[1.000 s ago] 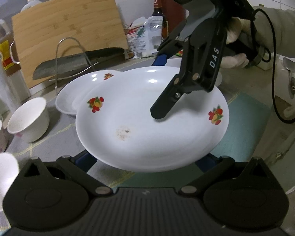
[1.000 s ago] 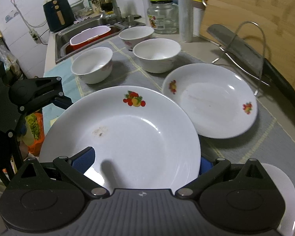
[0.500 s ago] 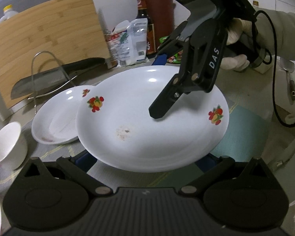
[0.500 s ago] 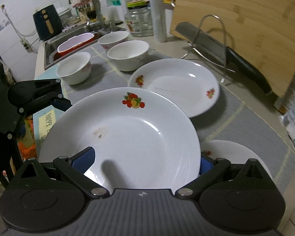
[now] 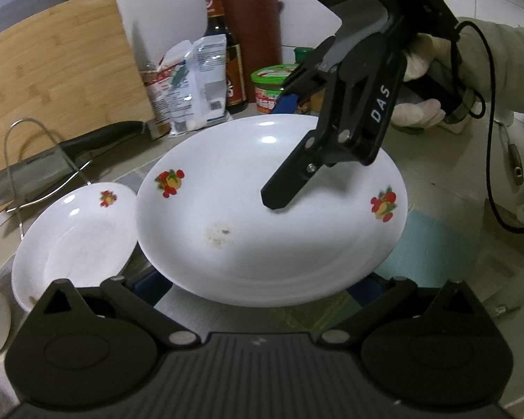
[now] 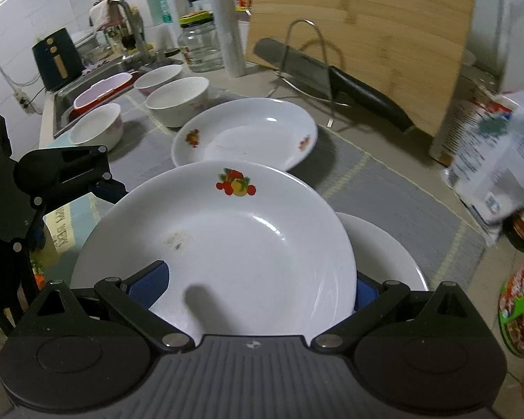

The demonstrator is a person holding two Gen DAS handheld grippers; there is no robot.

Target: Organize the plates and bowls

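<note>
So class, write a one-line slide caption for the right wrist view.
Right claw grips a fruit-patterned white plate above another plate, a third plate and three bowls beyond.

White tiles are covering the wall behind the sink. A tap is rising over the sink, and a black appliance is sitting just left of it on the counter. To the right of the sink, a glass jar is standing, and beyond it a wooden cutting board is leaning upright. A knife is resting on a wire rack in front of the board. A grey mat is lying on the counter. Light is glaring off the tiles.
</note>
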